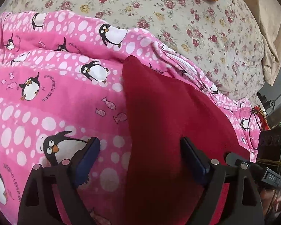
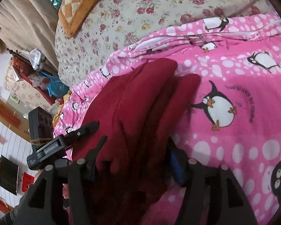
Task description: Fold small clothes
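Observation:
A dark red garment [image 1: 159, 116] lies folded lengthwise on a pink penguin-print quilt [image 1: 56, 86]. My left gripper [image 1: 140, 150] is open, its fingers wide apart; the garment's left edge runs between them and its near end passes under the right finger [image 1: 193, 157]. In the right wrist view the same red garment [image 2: 140, 101] lies in long folds. My right gripper [image 2: 136, 150] is open, with its fingers on either side of the garment's near end. The other gripper [image 2: 80, 131] shows at the left of that view.
The quilt [image 2: 234, 112] covers the near part of a bed with a floral sheet [image 1: 159, 9]. An orange checked cushion [image 2: 78, 5] lies at the head. A beige curtain [image 2: 24, 18] and cluttered items [image 2: 37, 71] stand beside the bed.

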Available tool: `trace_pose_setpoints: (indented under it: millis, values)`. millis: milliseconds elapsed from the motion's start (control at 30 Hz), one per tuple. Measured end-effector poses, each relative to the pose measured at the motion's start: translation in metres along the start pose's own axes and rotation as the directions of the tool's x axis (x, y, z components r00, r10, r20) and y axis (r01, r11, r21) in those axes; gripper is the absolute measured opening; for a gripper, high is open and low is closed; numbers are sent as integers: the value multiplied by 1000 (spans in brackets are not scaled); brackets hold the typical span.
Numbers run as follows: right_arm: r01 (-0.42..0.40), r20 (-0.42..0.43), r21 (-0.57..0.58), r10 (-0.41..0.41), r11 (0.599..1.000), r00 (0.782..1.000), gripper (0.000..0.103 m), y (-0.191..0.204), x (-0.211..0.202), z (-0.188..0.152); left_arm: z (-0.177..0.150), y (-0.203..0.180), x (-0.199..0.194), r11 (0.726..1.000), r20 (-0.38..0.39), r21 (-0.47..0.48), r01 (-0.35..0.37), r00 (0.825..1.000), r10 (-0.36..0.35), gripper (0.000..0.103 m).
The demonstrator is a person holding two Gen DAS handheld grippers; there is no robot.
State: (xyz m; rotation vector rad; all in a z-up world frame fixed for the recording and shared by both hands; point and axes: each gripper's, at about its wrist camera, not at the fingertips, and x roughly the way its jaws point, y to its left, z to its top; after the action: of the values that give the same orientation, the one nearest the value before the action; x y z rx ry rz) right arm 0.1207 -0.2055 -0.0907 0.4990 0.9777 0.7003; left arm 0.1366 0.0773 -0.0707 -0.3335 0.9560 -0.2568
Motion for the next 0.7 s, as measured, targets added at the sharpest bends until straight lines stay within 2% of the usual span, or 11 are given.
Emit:
trace_pose_setpoints:
  millis: [133,233,267,333,367,400,433,500,567,600,700]
  values:
    - [11,23,7,-11,1000,1000,62,0,-8,-4,-2,-4,-1,1000,13,8,-6,1000,6,73]
    - [61,78,24,-63,998,995,62,7,-29,-8,-3,-4,-2,1000,16,4,-9,1000,9,73]
    - [102,132,-1,-101,995,986,60,17,-42,-8,-3,-5,-4,1000,18,6,-15,1000,15,73]
    - [227,269,-132,-186,965,945,58,48,-66,-10,-3,-8,-8,999,27,21,-31,999,31,73]
    - [278,334,-228,-194,933,923,58,72,-76,-13,-4,-11,-11,998,38,34,-46,998,45,73]
    - [284,347,-275,-180,918,920,56,85,-78,-14,-4,-14,-14,997,51,53,-62,997,59,71]
    - [281,342,-329,-164,902,925,53,98,-76,-16,-5,-18,-17,994,65,73,-75,995,71,70]
    - [279,278,-385,-178,880,944,40,108,-59,-20,-6,-26,-23,988,94,120,-97,992,86,56]
    - [318,171,-405,-270,857,948,33,99,-29,-24,-7,-34,-30,981,127,149,-126,986,107,44]
    - [341,110,-407,-325,848,939,25,88,-12,-26,-6,-39,-35,979,154,156,-134,982,110,40]
    - [343,123,-409,-322,846,939,24,80,-7,-27,-4,-45,-52,985,240,129,-115,967,82,40]
